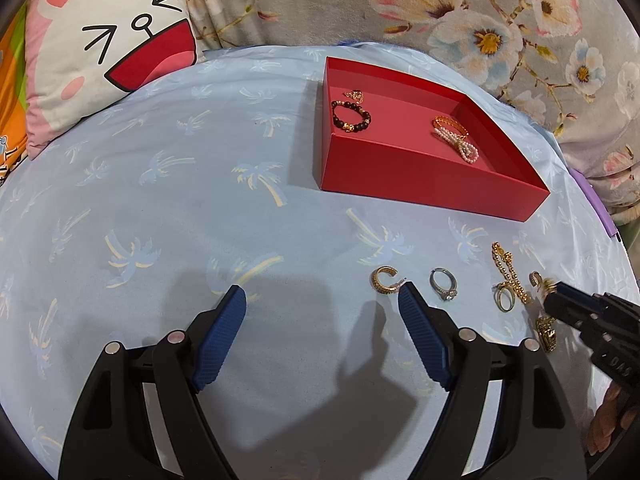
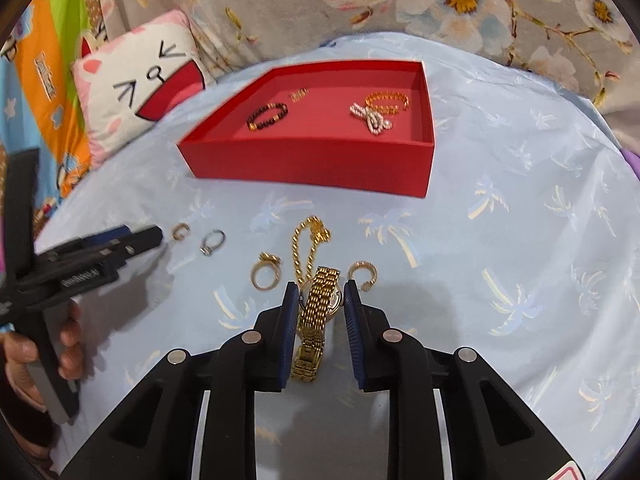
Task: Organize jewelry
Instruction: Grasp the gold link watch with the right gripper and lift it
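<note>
Jewelry is lying in two groups: pieces already sorted are sitting in the red tray [image 2: 320, 160], while the loose ones are waiting in a row on the blue palm-print cloth [image 2: 500, 240] just in front of it. Inside the tray I am seeing a dark bead bracelet [image 2: 267, 116], a pearl strand [image 2: 370, 118] and a gold bangle [image 2: 387, 101]. I am bringing the right gripper [image 2: 319, 304] down low over the gold watch [image 2: 318, 312], jaws partly spread and straddling its band lengthwise, apparently not yet pinching. Beside it are lying a gold chain [image 2: 310, 248], a gold ring [image 2: 264, 274] and a small hoop [image 2: 362, 274]. I am holding the left gripper [image 1: 322, 300] level above the cloth, jaws spread wide and empty, its right fingertip [image 1: 412, 300] just beside a gold cuff earring [image 1: 385, 279] and near a silver ring [image 1: 443, 285], probably my next picks.
</note>
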Tool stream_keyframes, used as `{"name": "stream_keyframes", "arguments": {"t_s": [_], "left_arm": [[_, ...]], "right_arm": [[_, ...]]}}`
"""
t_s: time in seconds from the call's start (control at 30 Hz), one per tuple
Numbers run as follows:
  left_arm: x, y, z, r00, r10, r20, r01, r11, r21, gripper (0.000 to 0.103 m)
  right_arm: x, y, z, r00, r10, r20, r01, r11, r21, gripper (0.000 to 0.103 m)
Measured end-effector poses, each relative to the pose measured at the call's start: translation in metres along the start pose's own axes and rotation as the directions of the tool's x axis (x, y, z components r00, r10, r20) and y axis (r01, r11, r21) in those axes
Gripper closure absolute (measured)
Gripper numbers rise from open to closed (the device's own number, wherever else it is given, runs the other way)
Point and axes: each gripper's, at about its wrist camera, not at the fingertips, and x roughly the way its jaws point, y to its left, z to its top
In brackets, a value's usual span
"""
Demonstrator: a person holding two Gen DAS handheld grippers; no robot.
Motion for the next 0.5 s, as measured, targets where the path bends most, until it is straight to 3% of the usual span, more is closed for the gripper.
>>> {"name": "stream_keyframes", "arguments": {"t_s": [0.17, 0.5], "left_arm": [[0.0, -0.001, 0.0, 1.0, 0.0, 0.0, 0.0, 1.0, -0.001, 0.027], [-0.007, -0.01, -0.002, 0.999, -0.005, 0.037, 0.004, 0.999, 0.04, 0.027]], "right_arm": [[-0.016, -0.01, 0.005, 0.996, 0.073, 0.051, -0.075, 0.996, 0.055, 0.086], [-0.061, -0.016, 0.008, 0.985, 0.046, 0.165, -0.057, 0.997, 0.06, 0.086]]}}
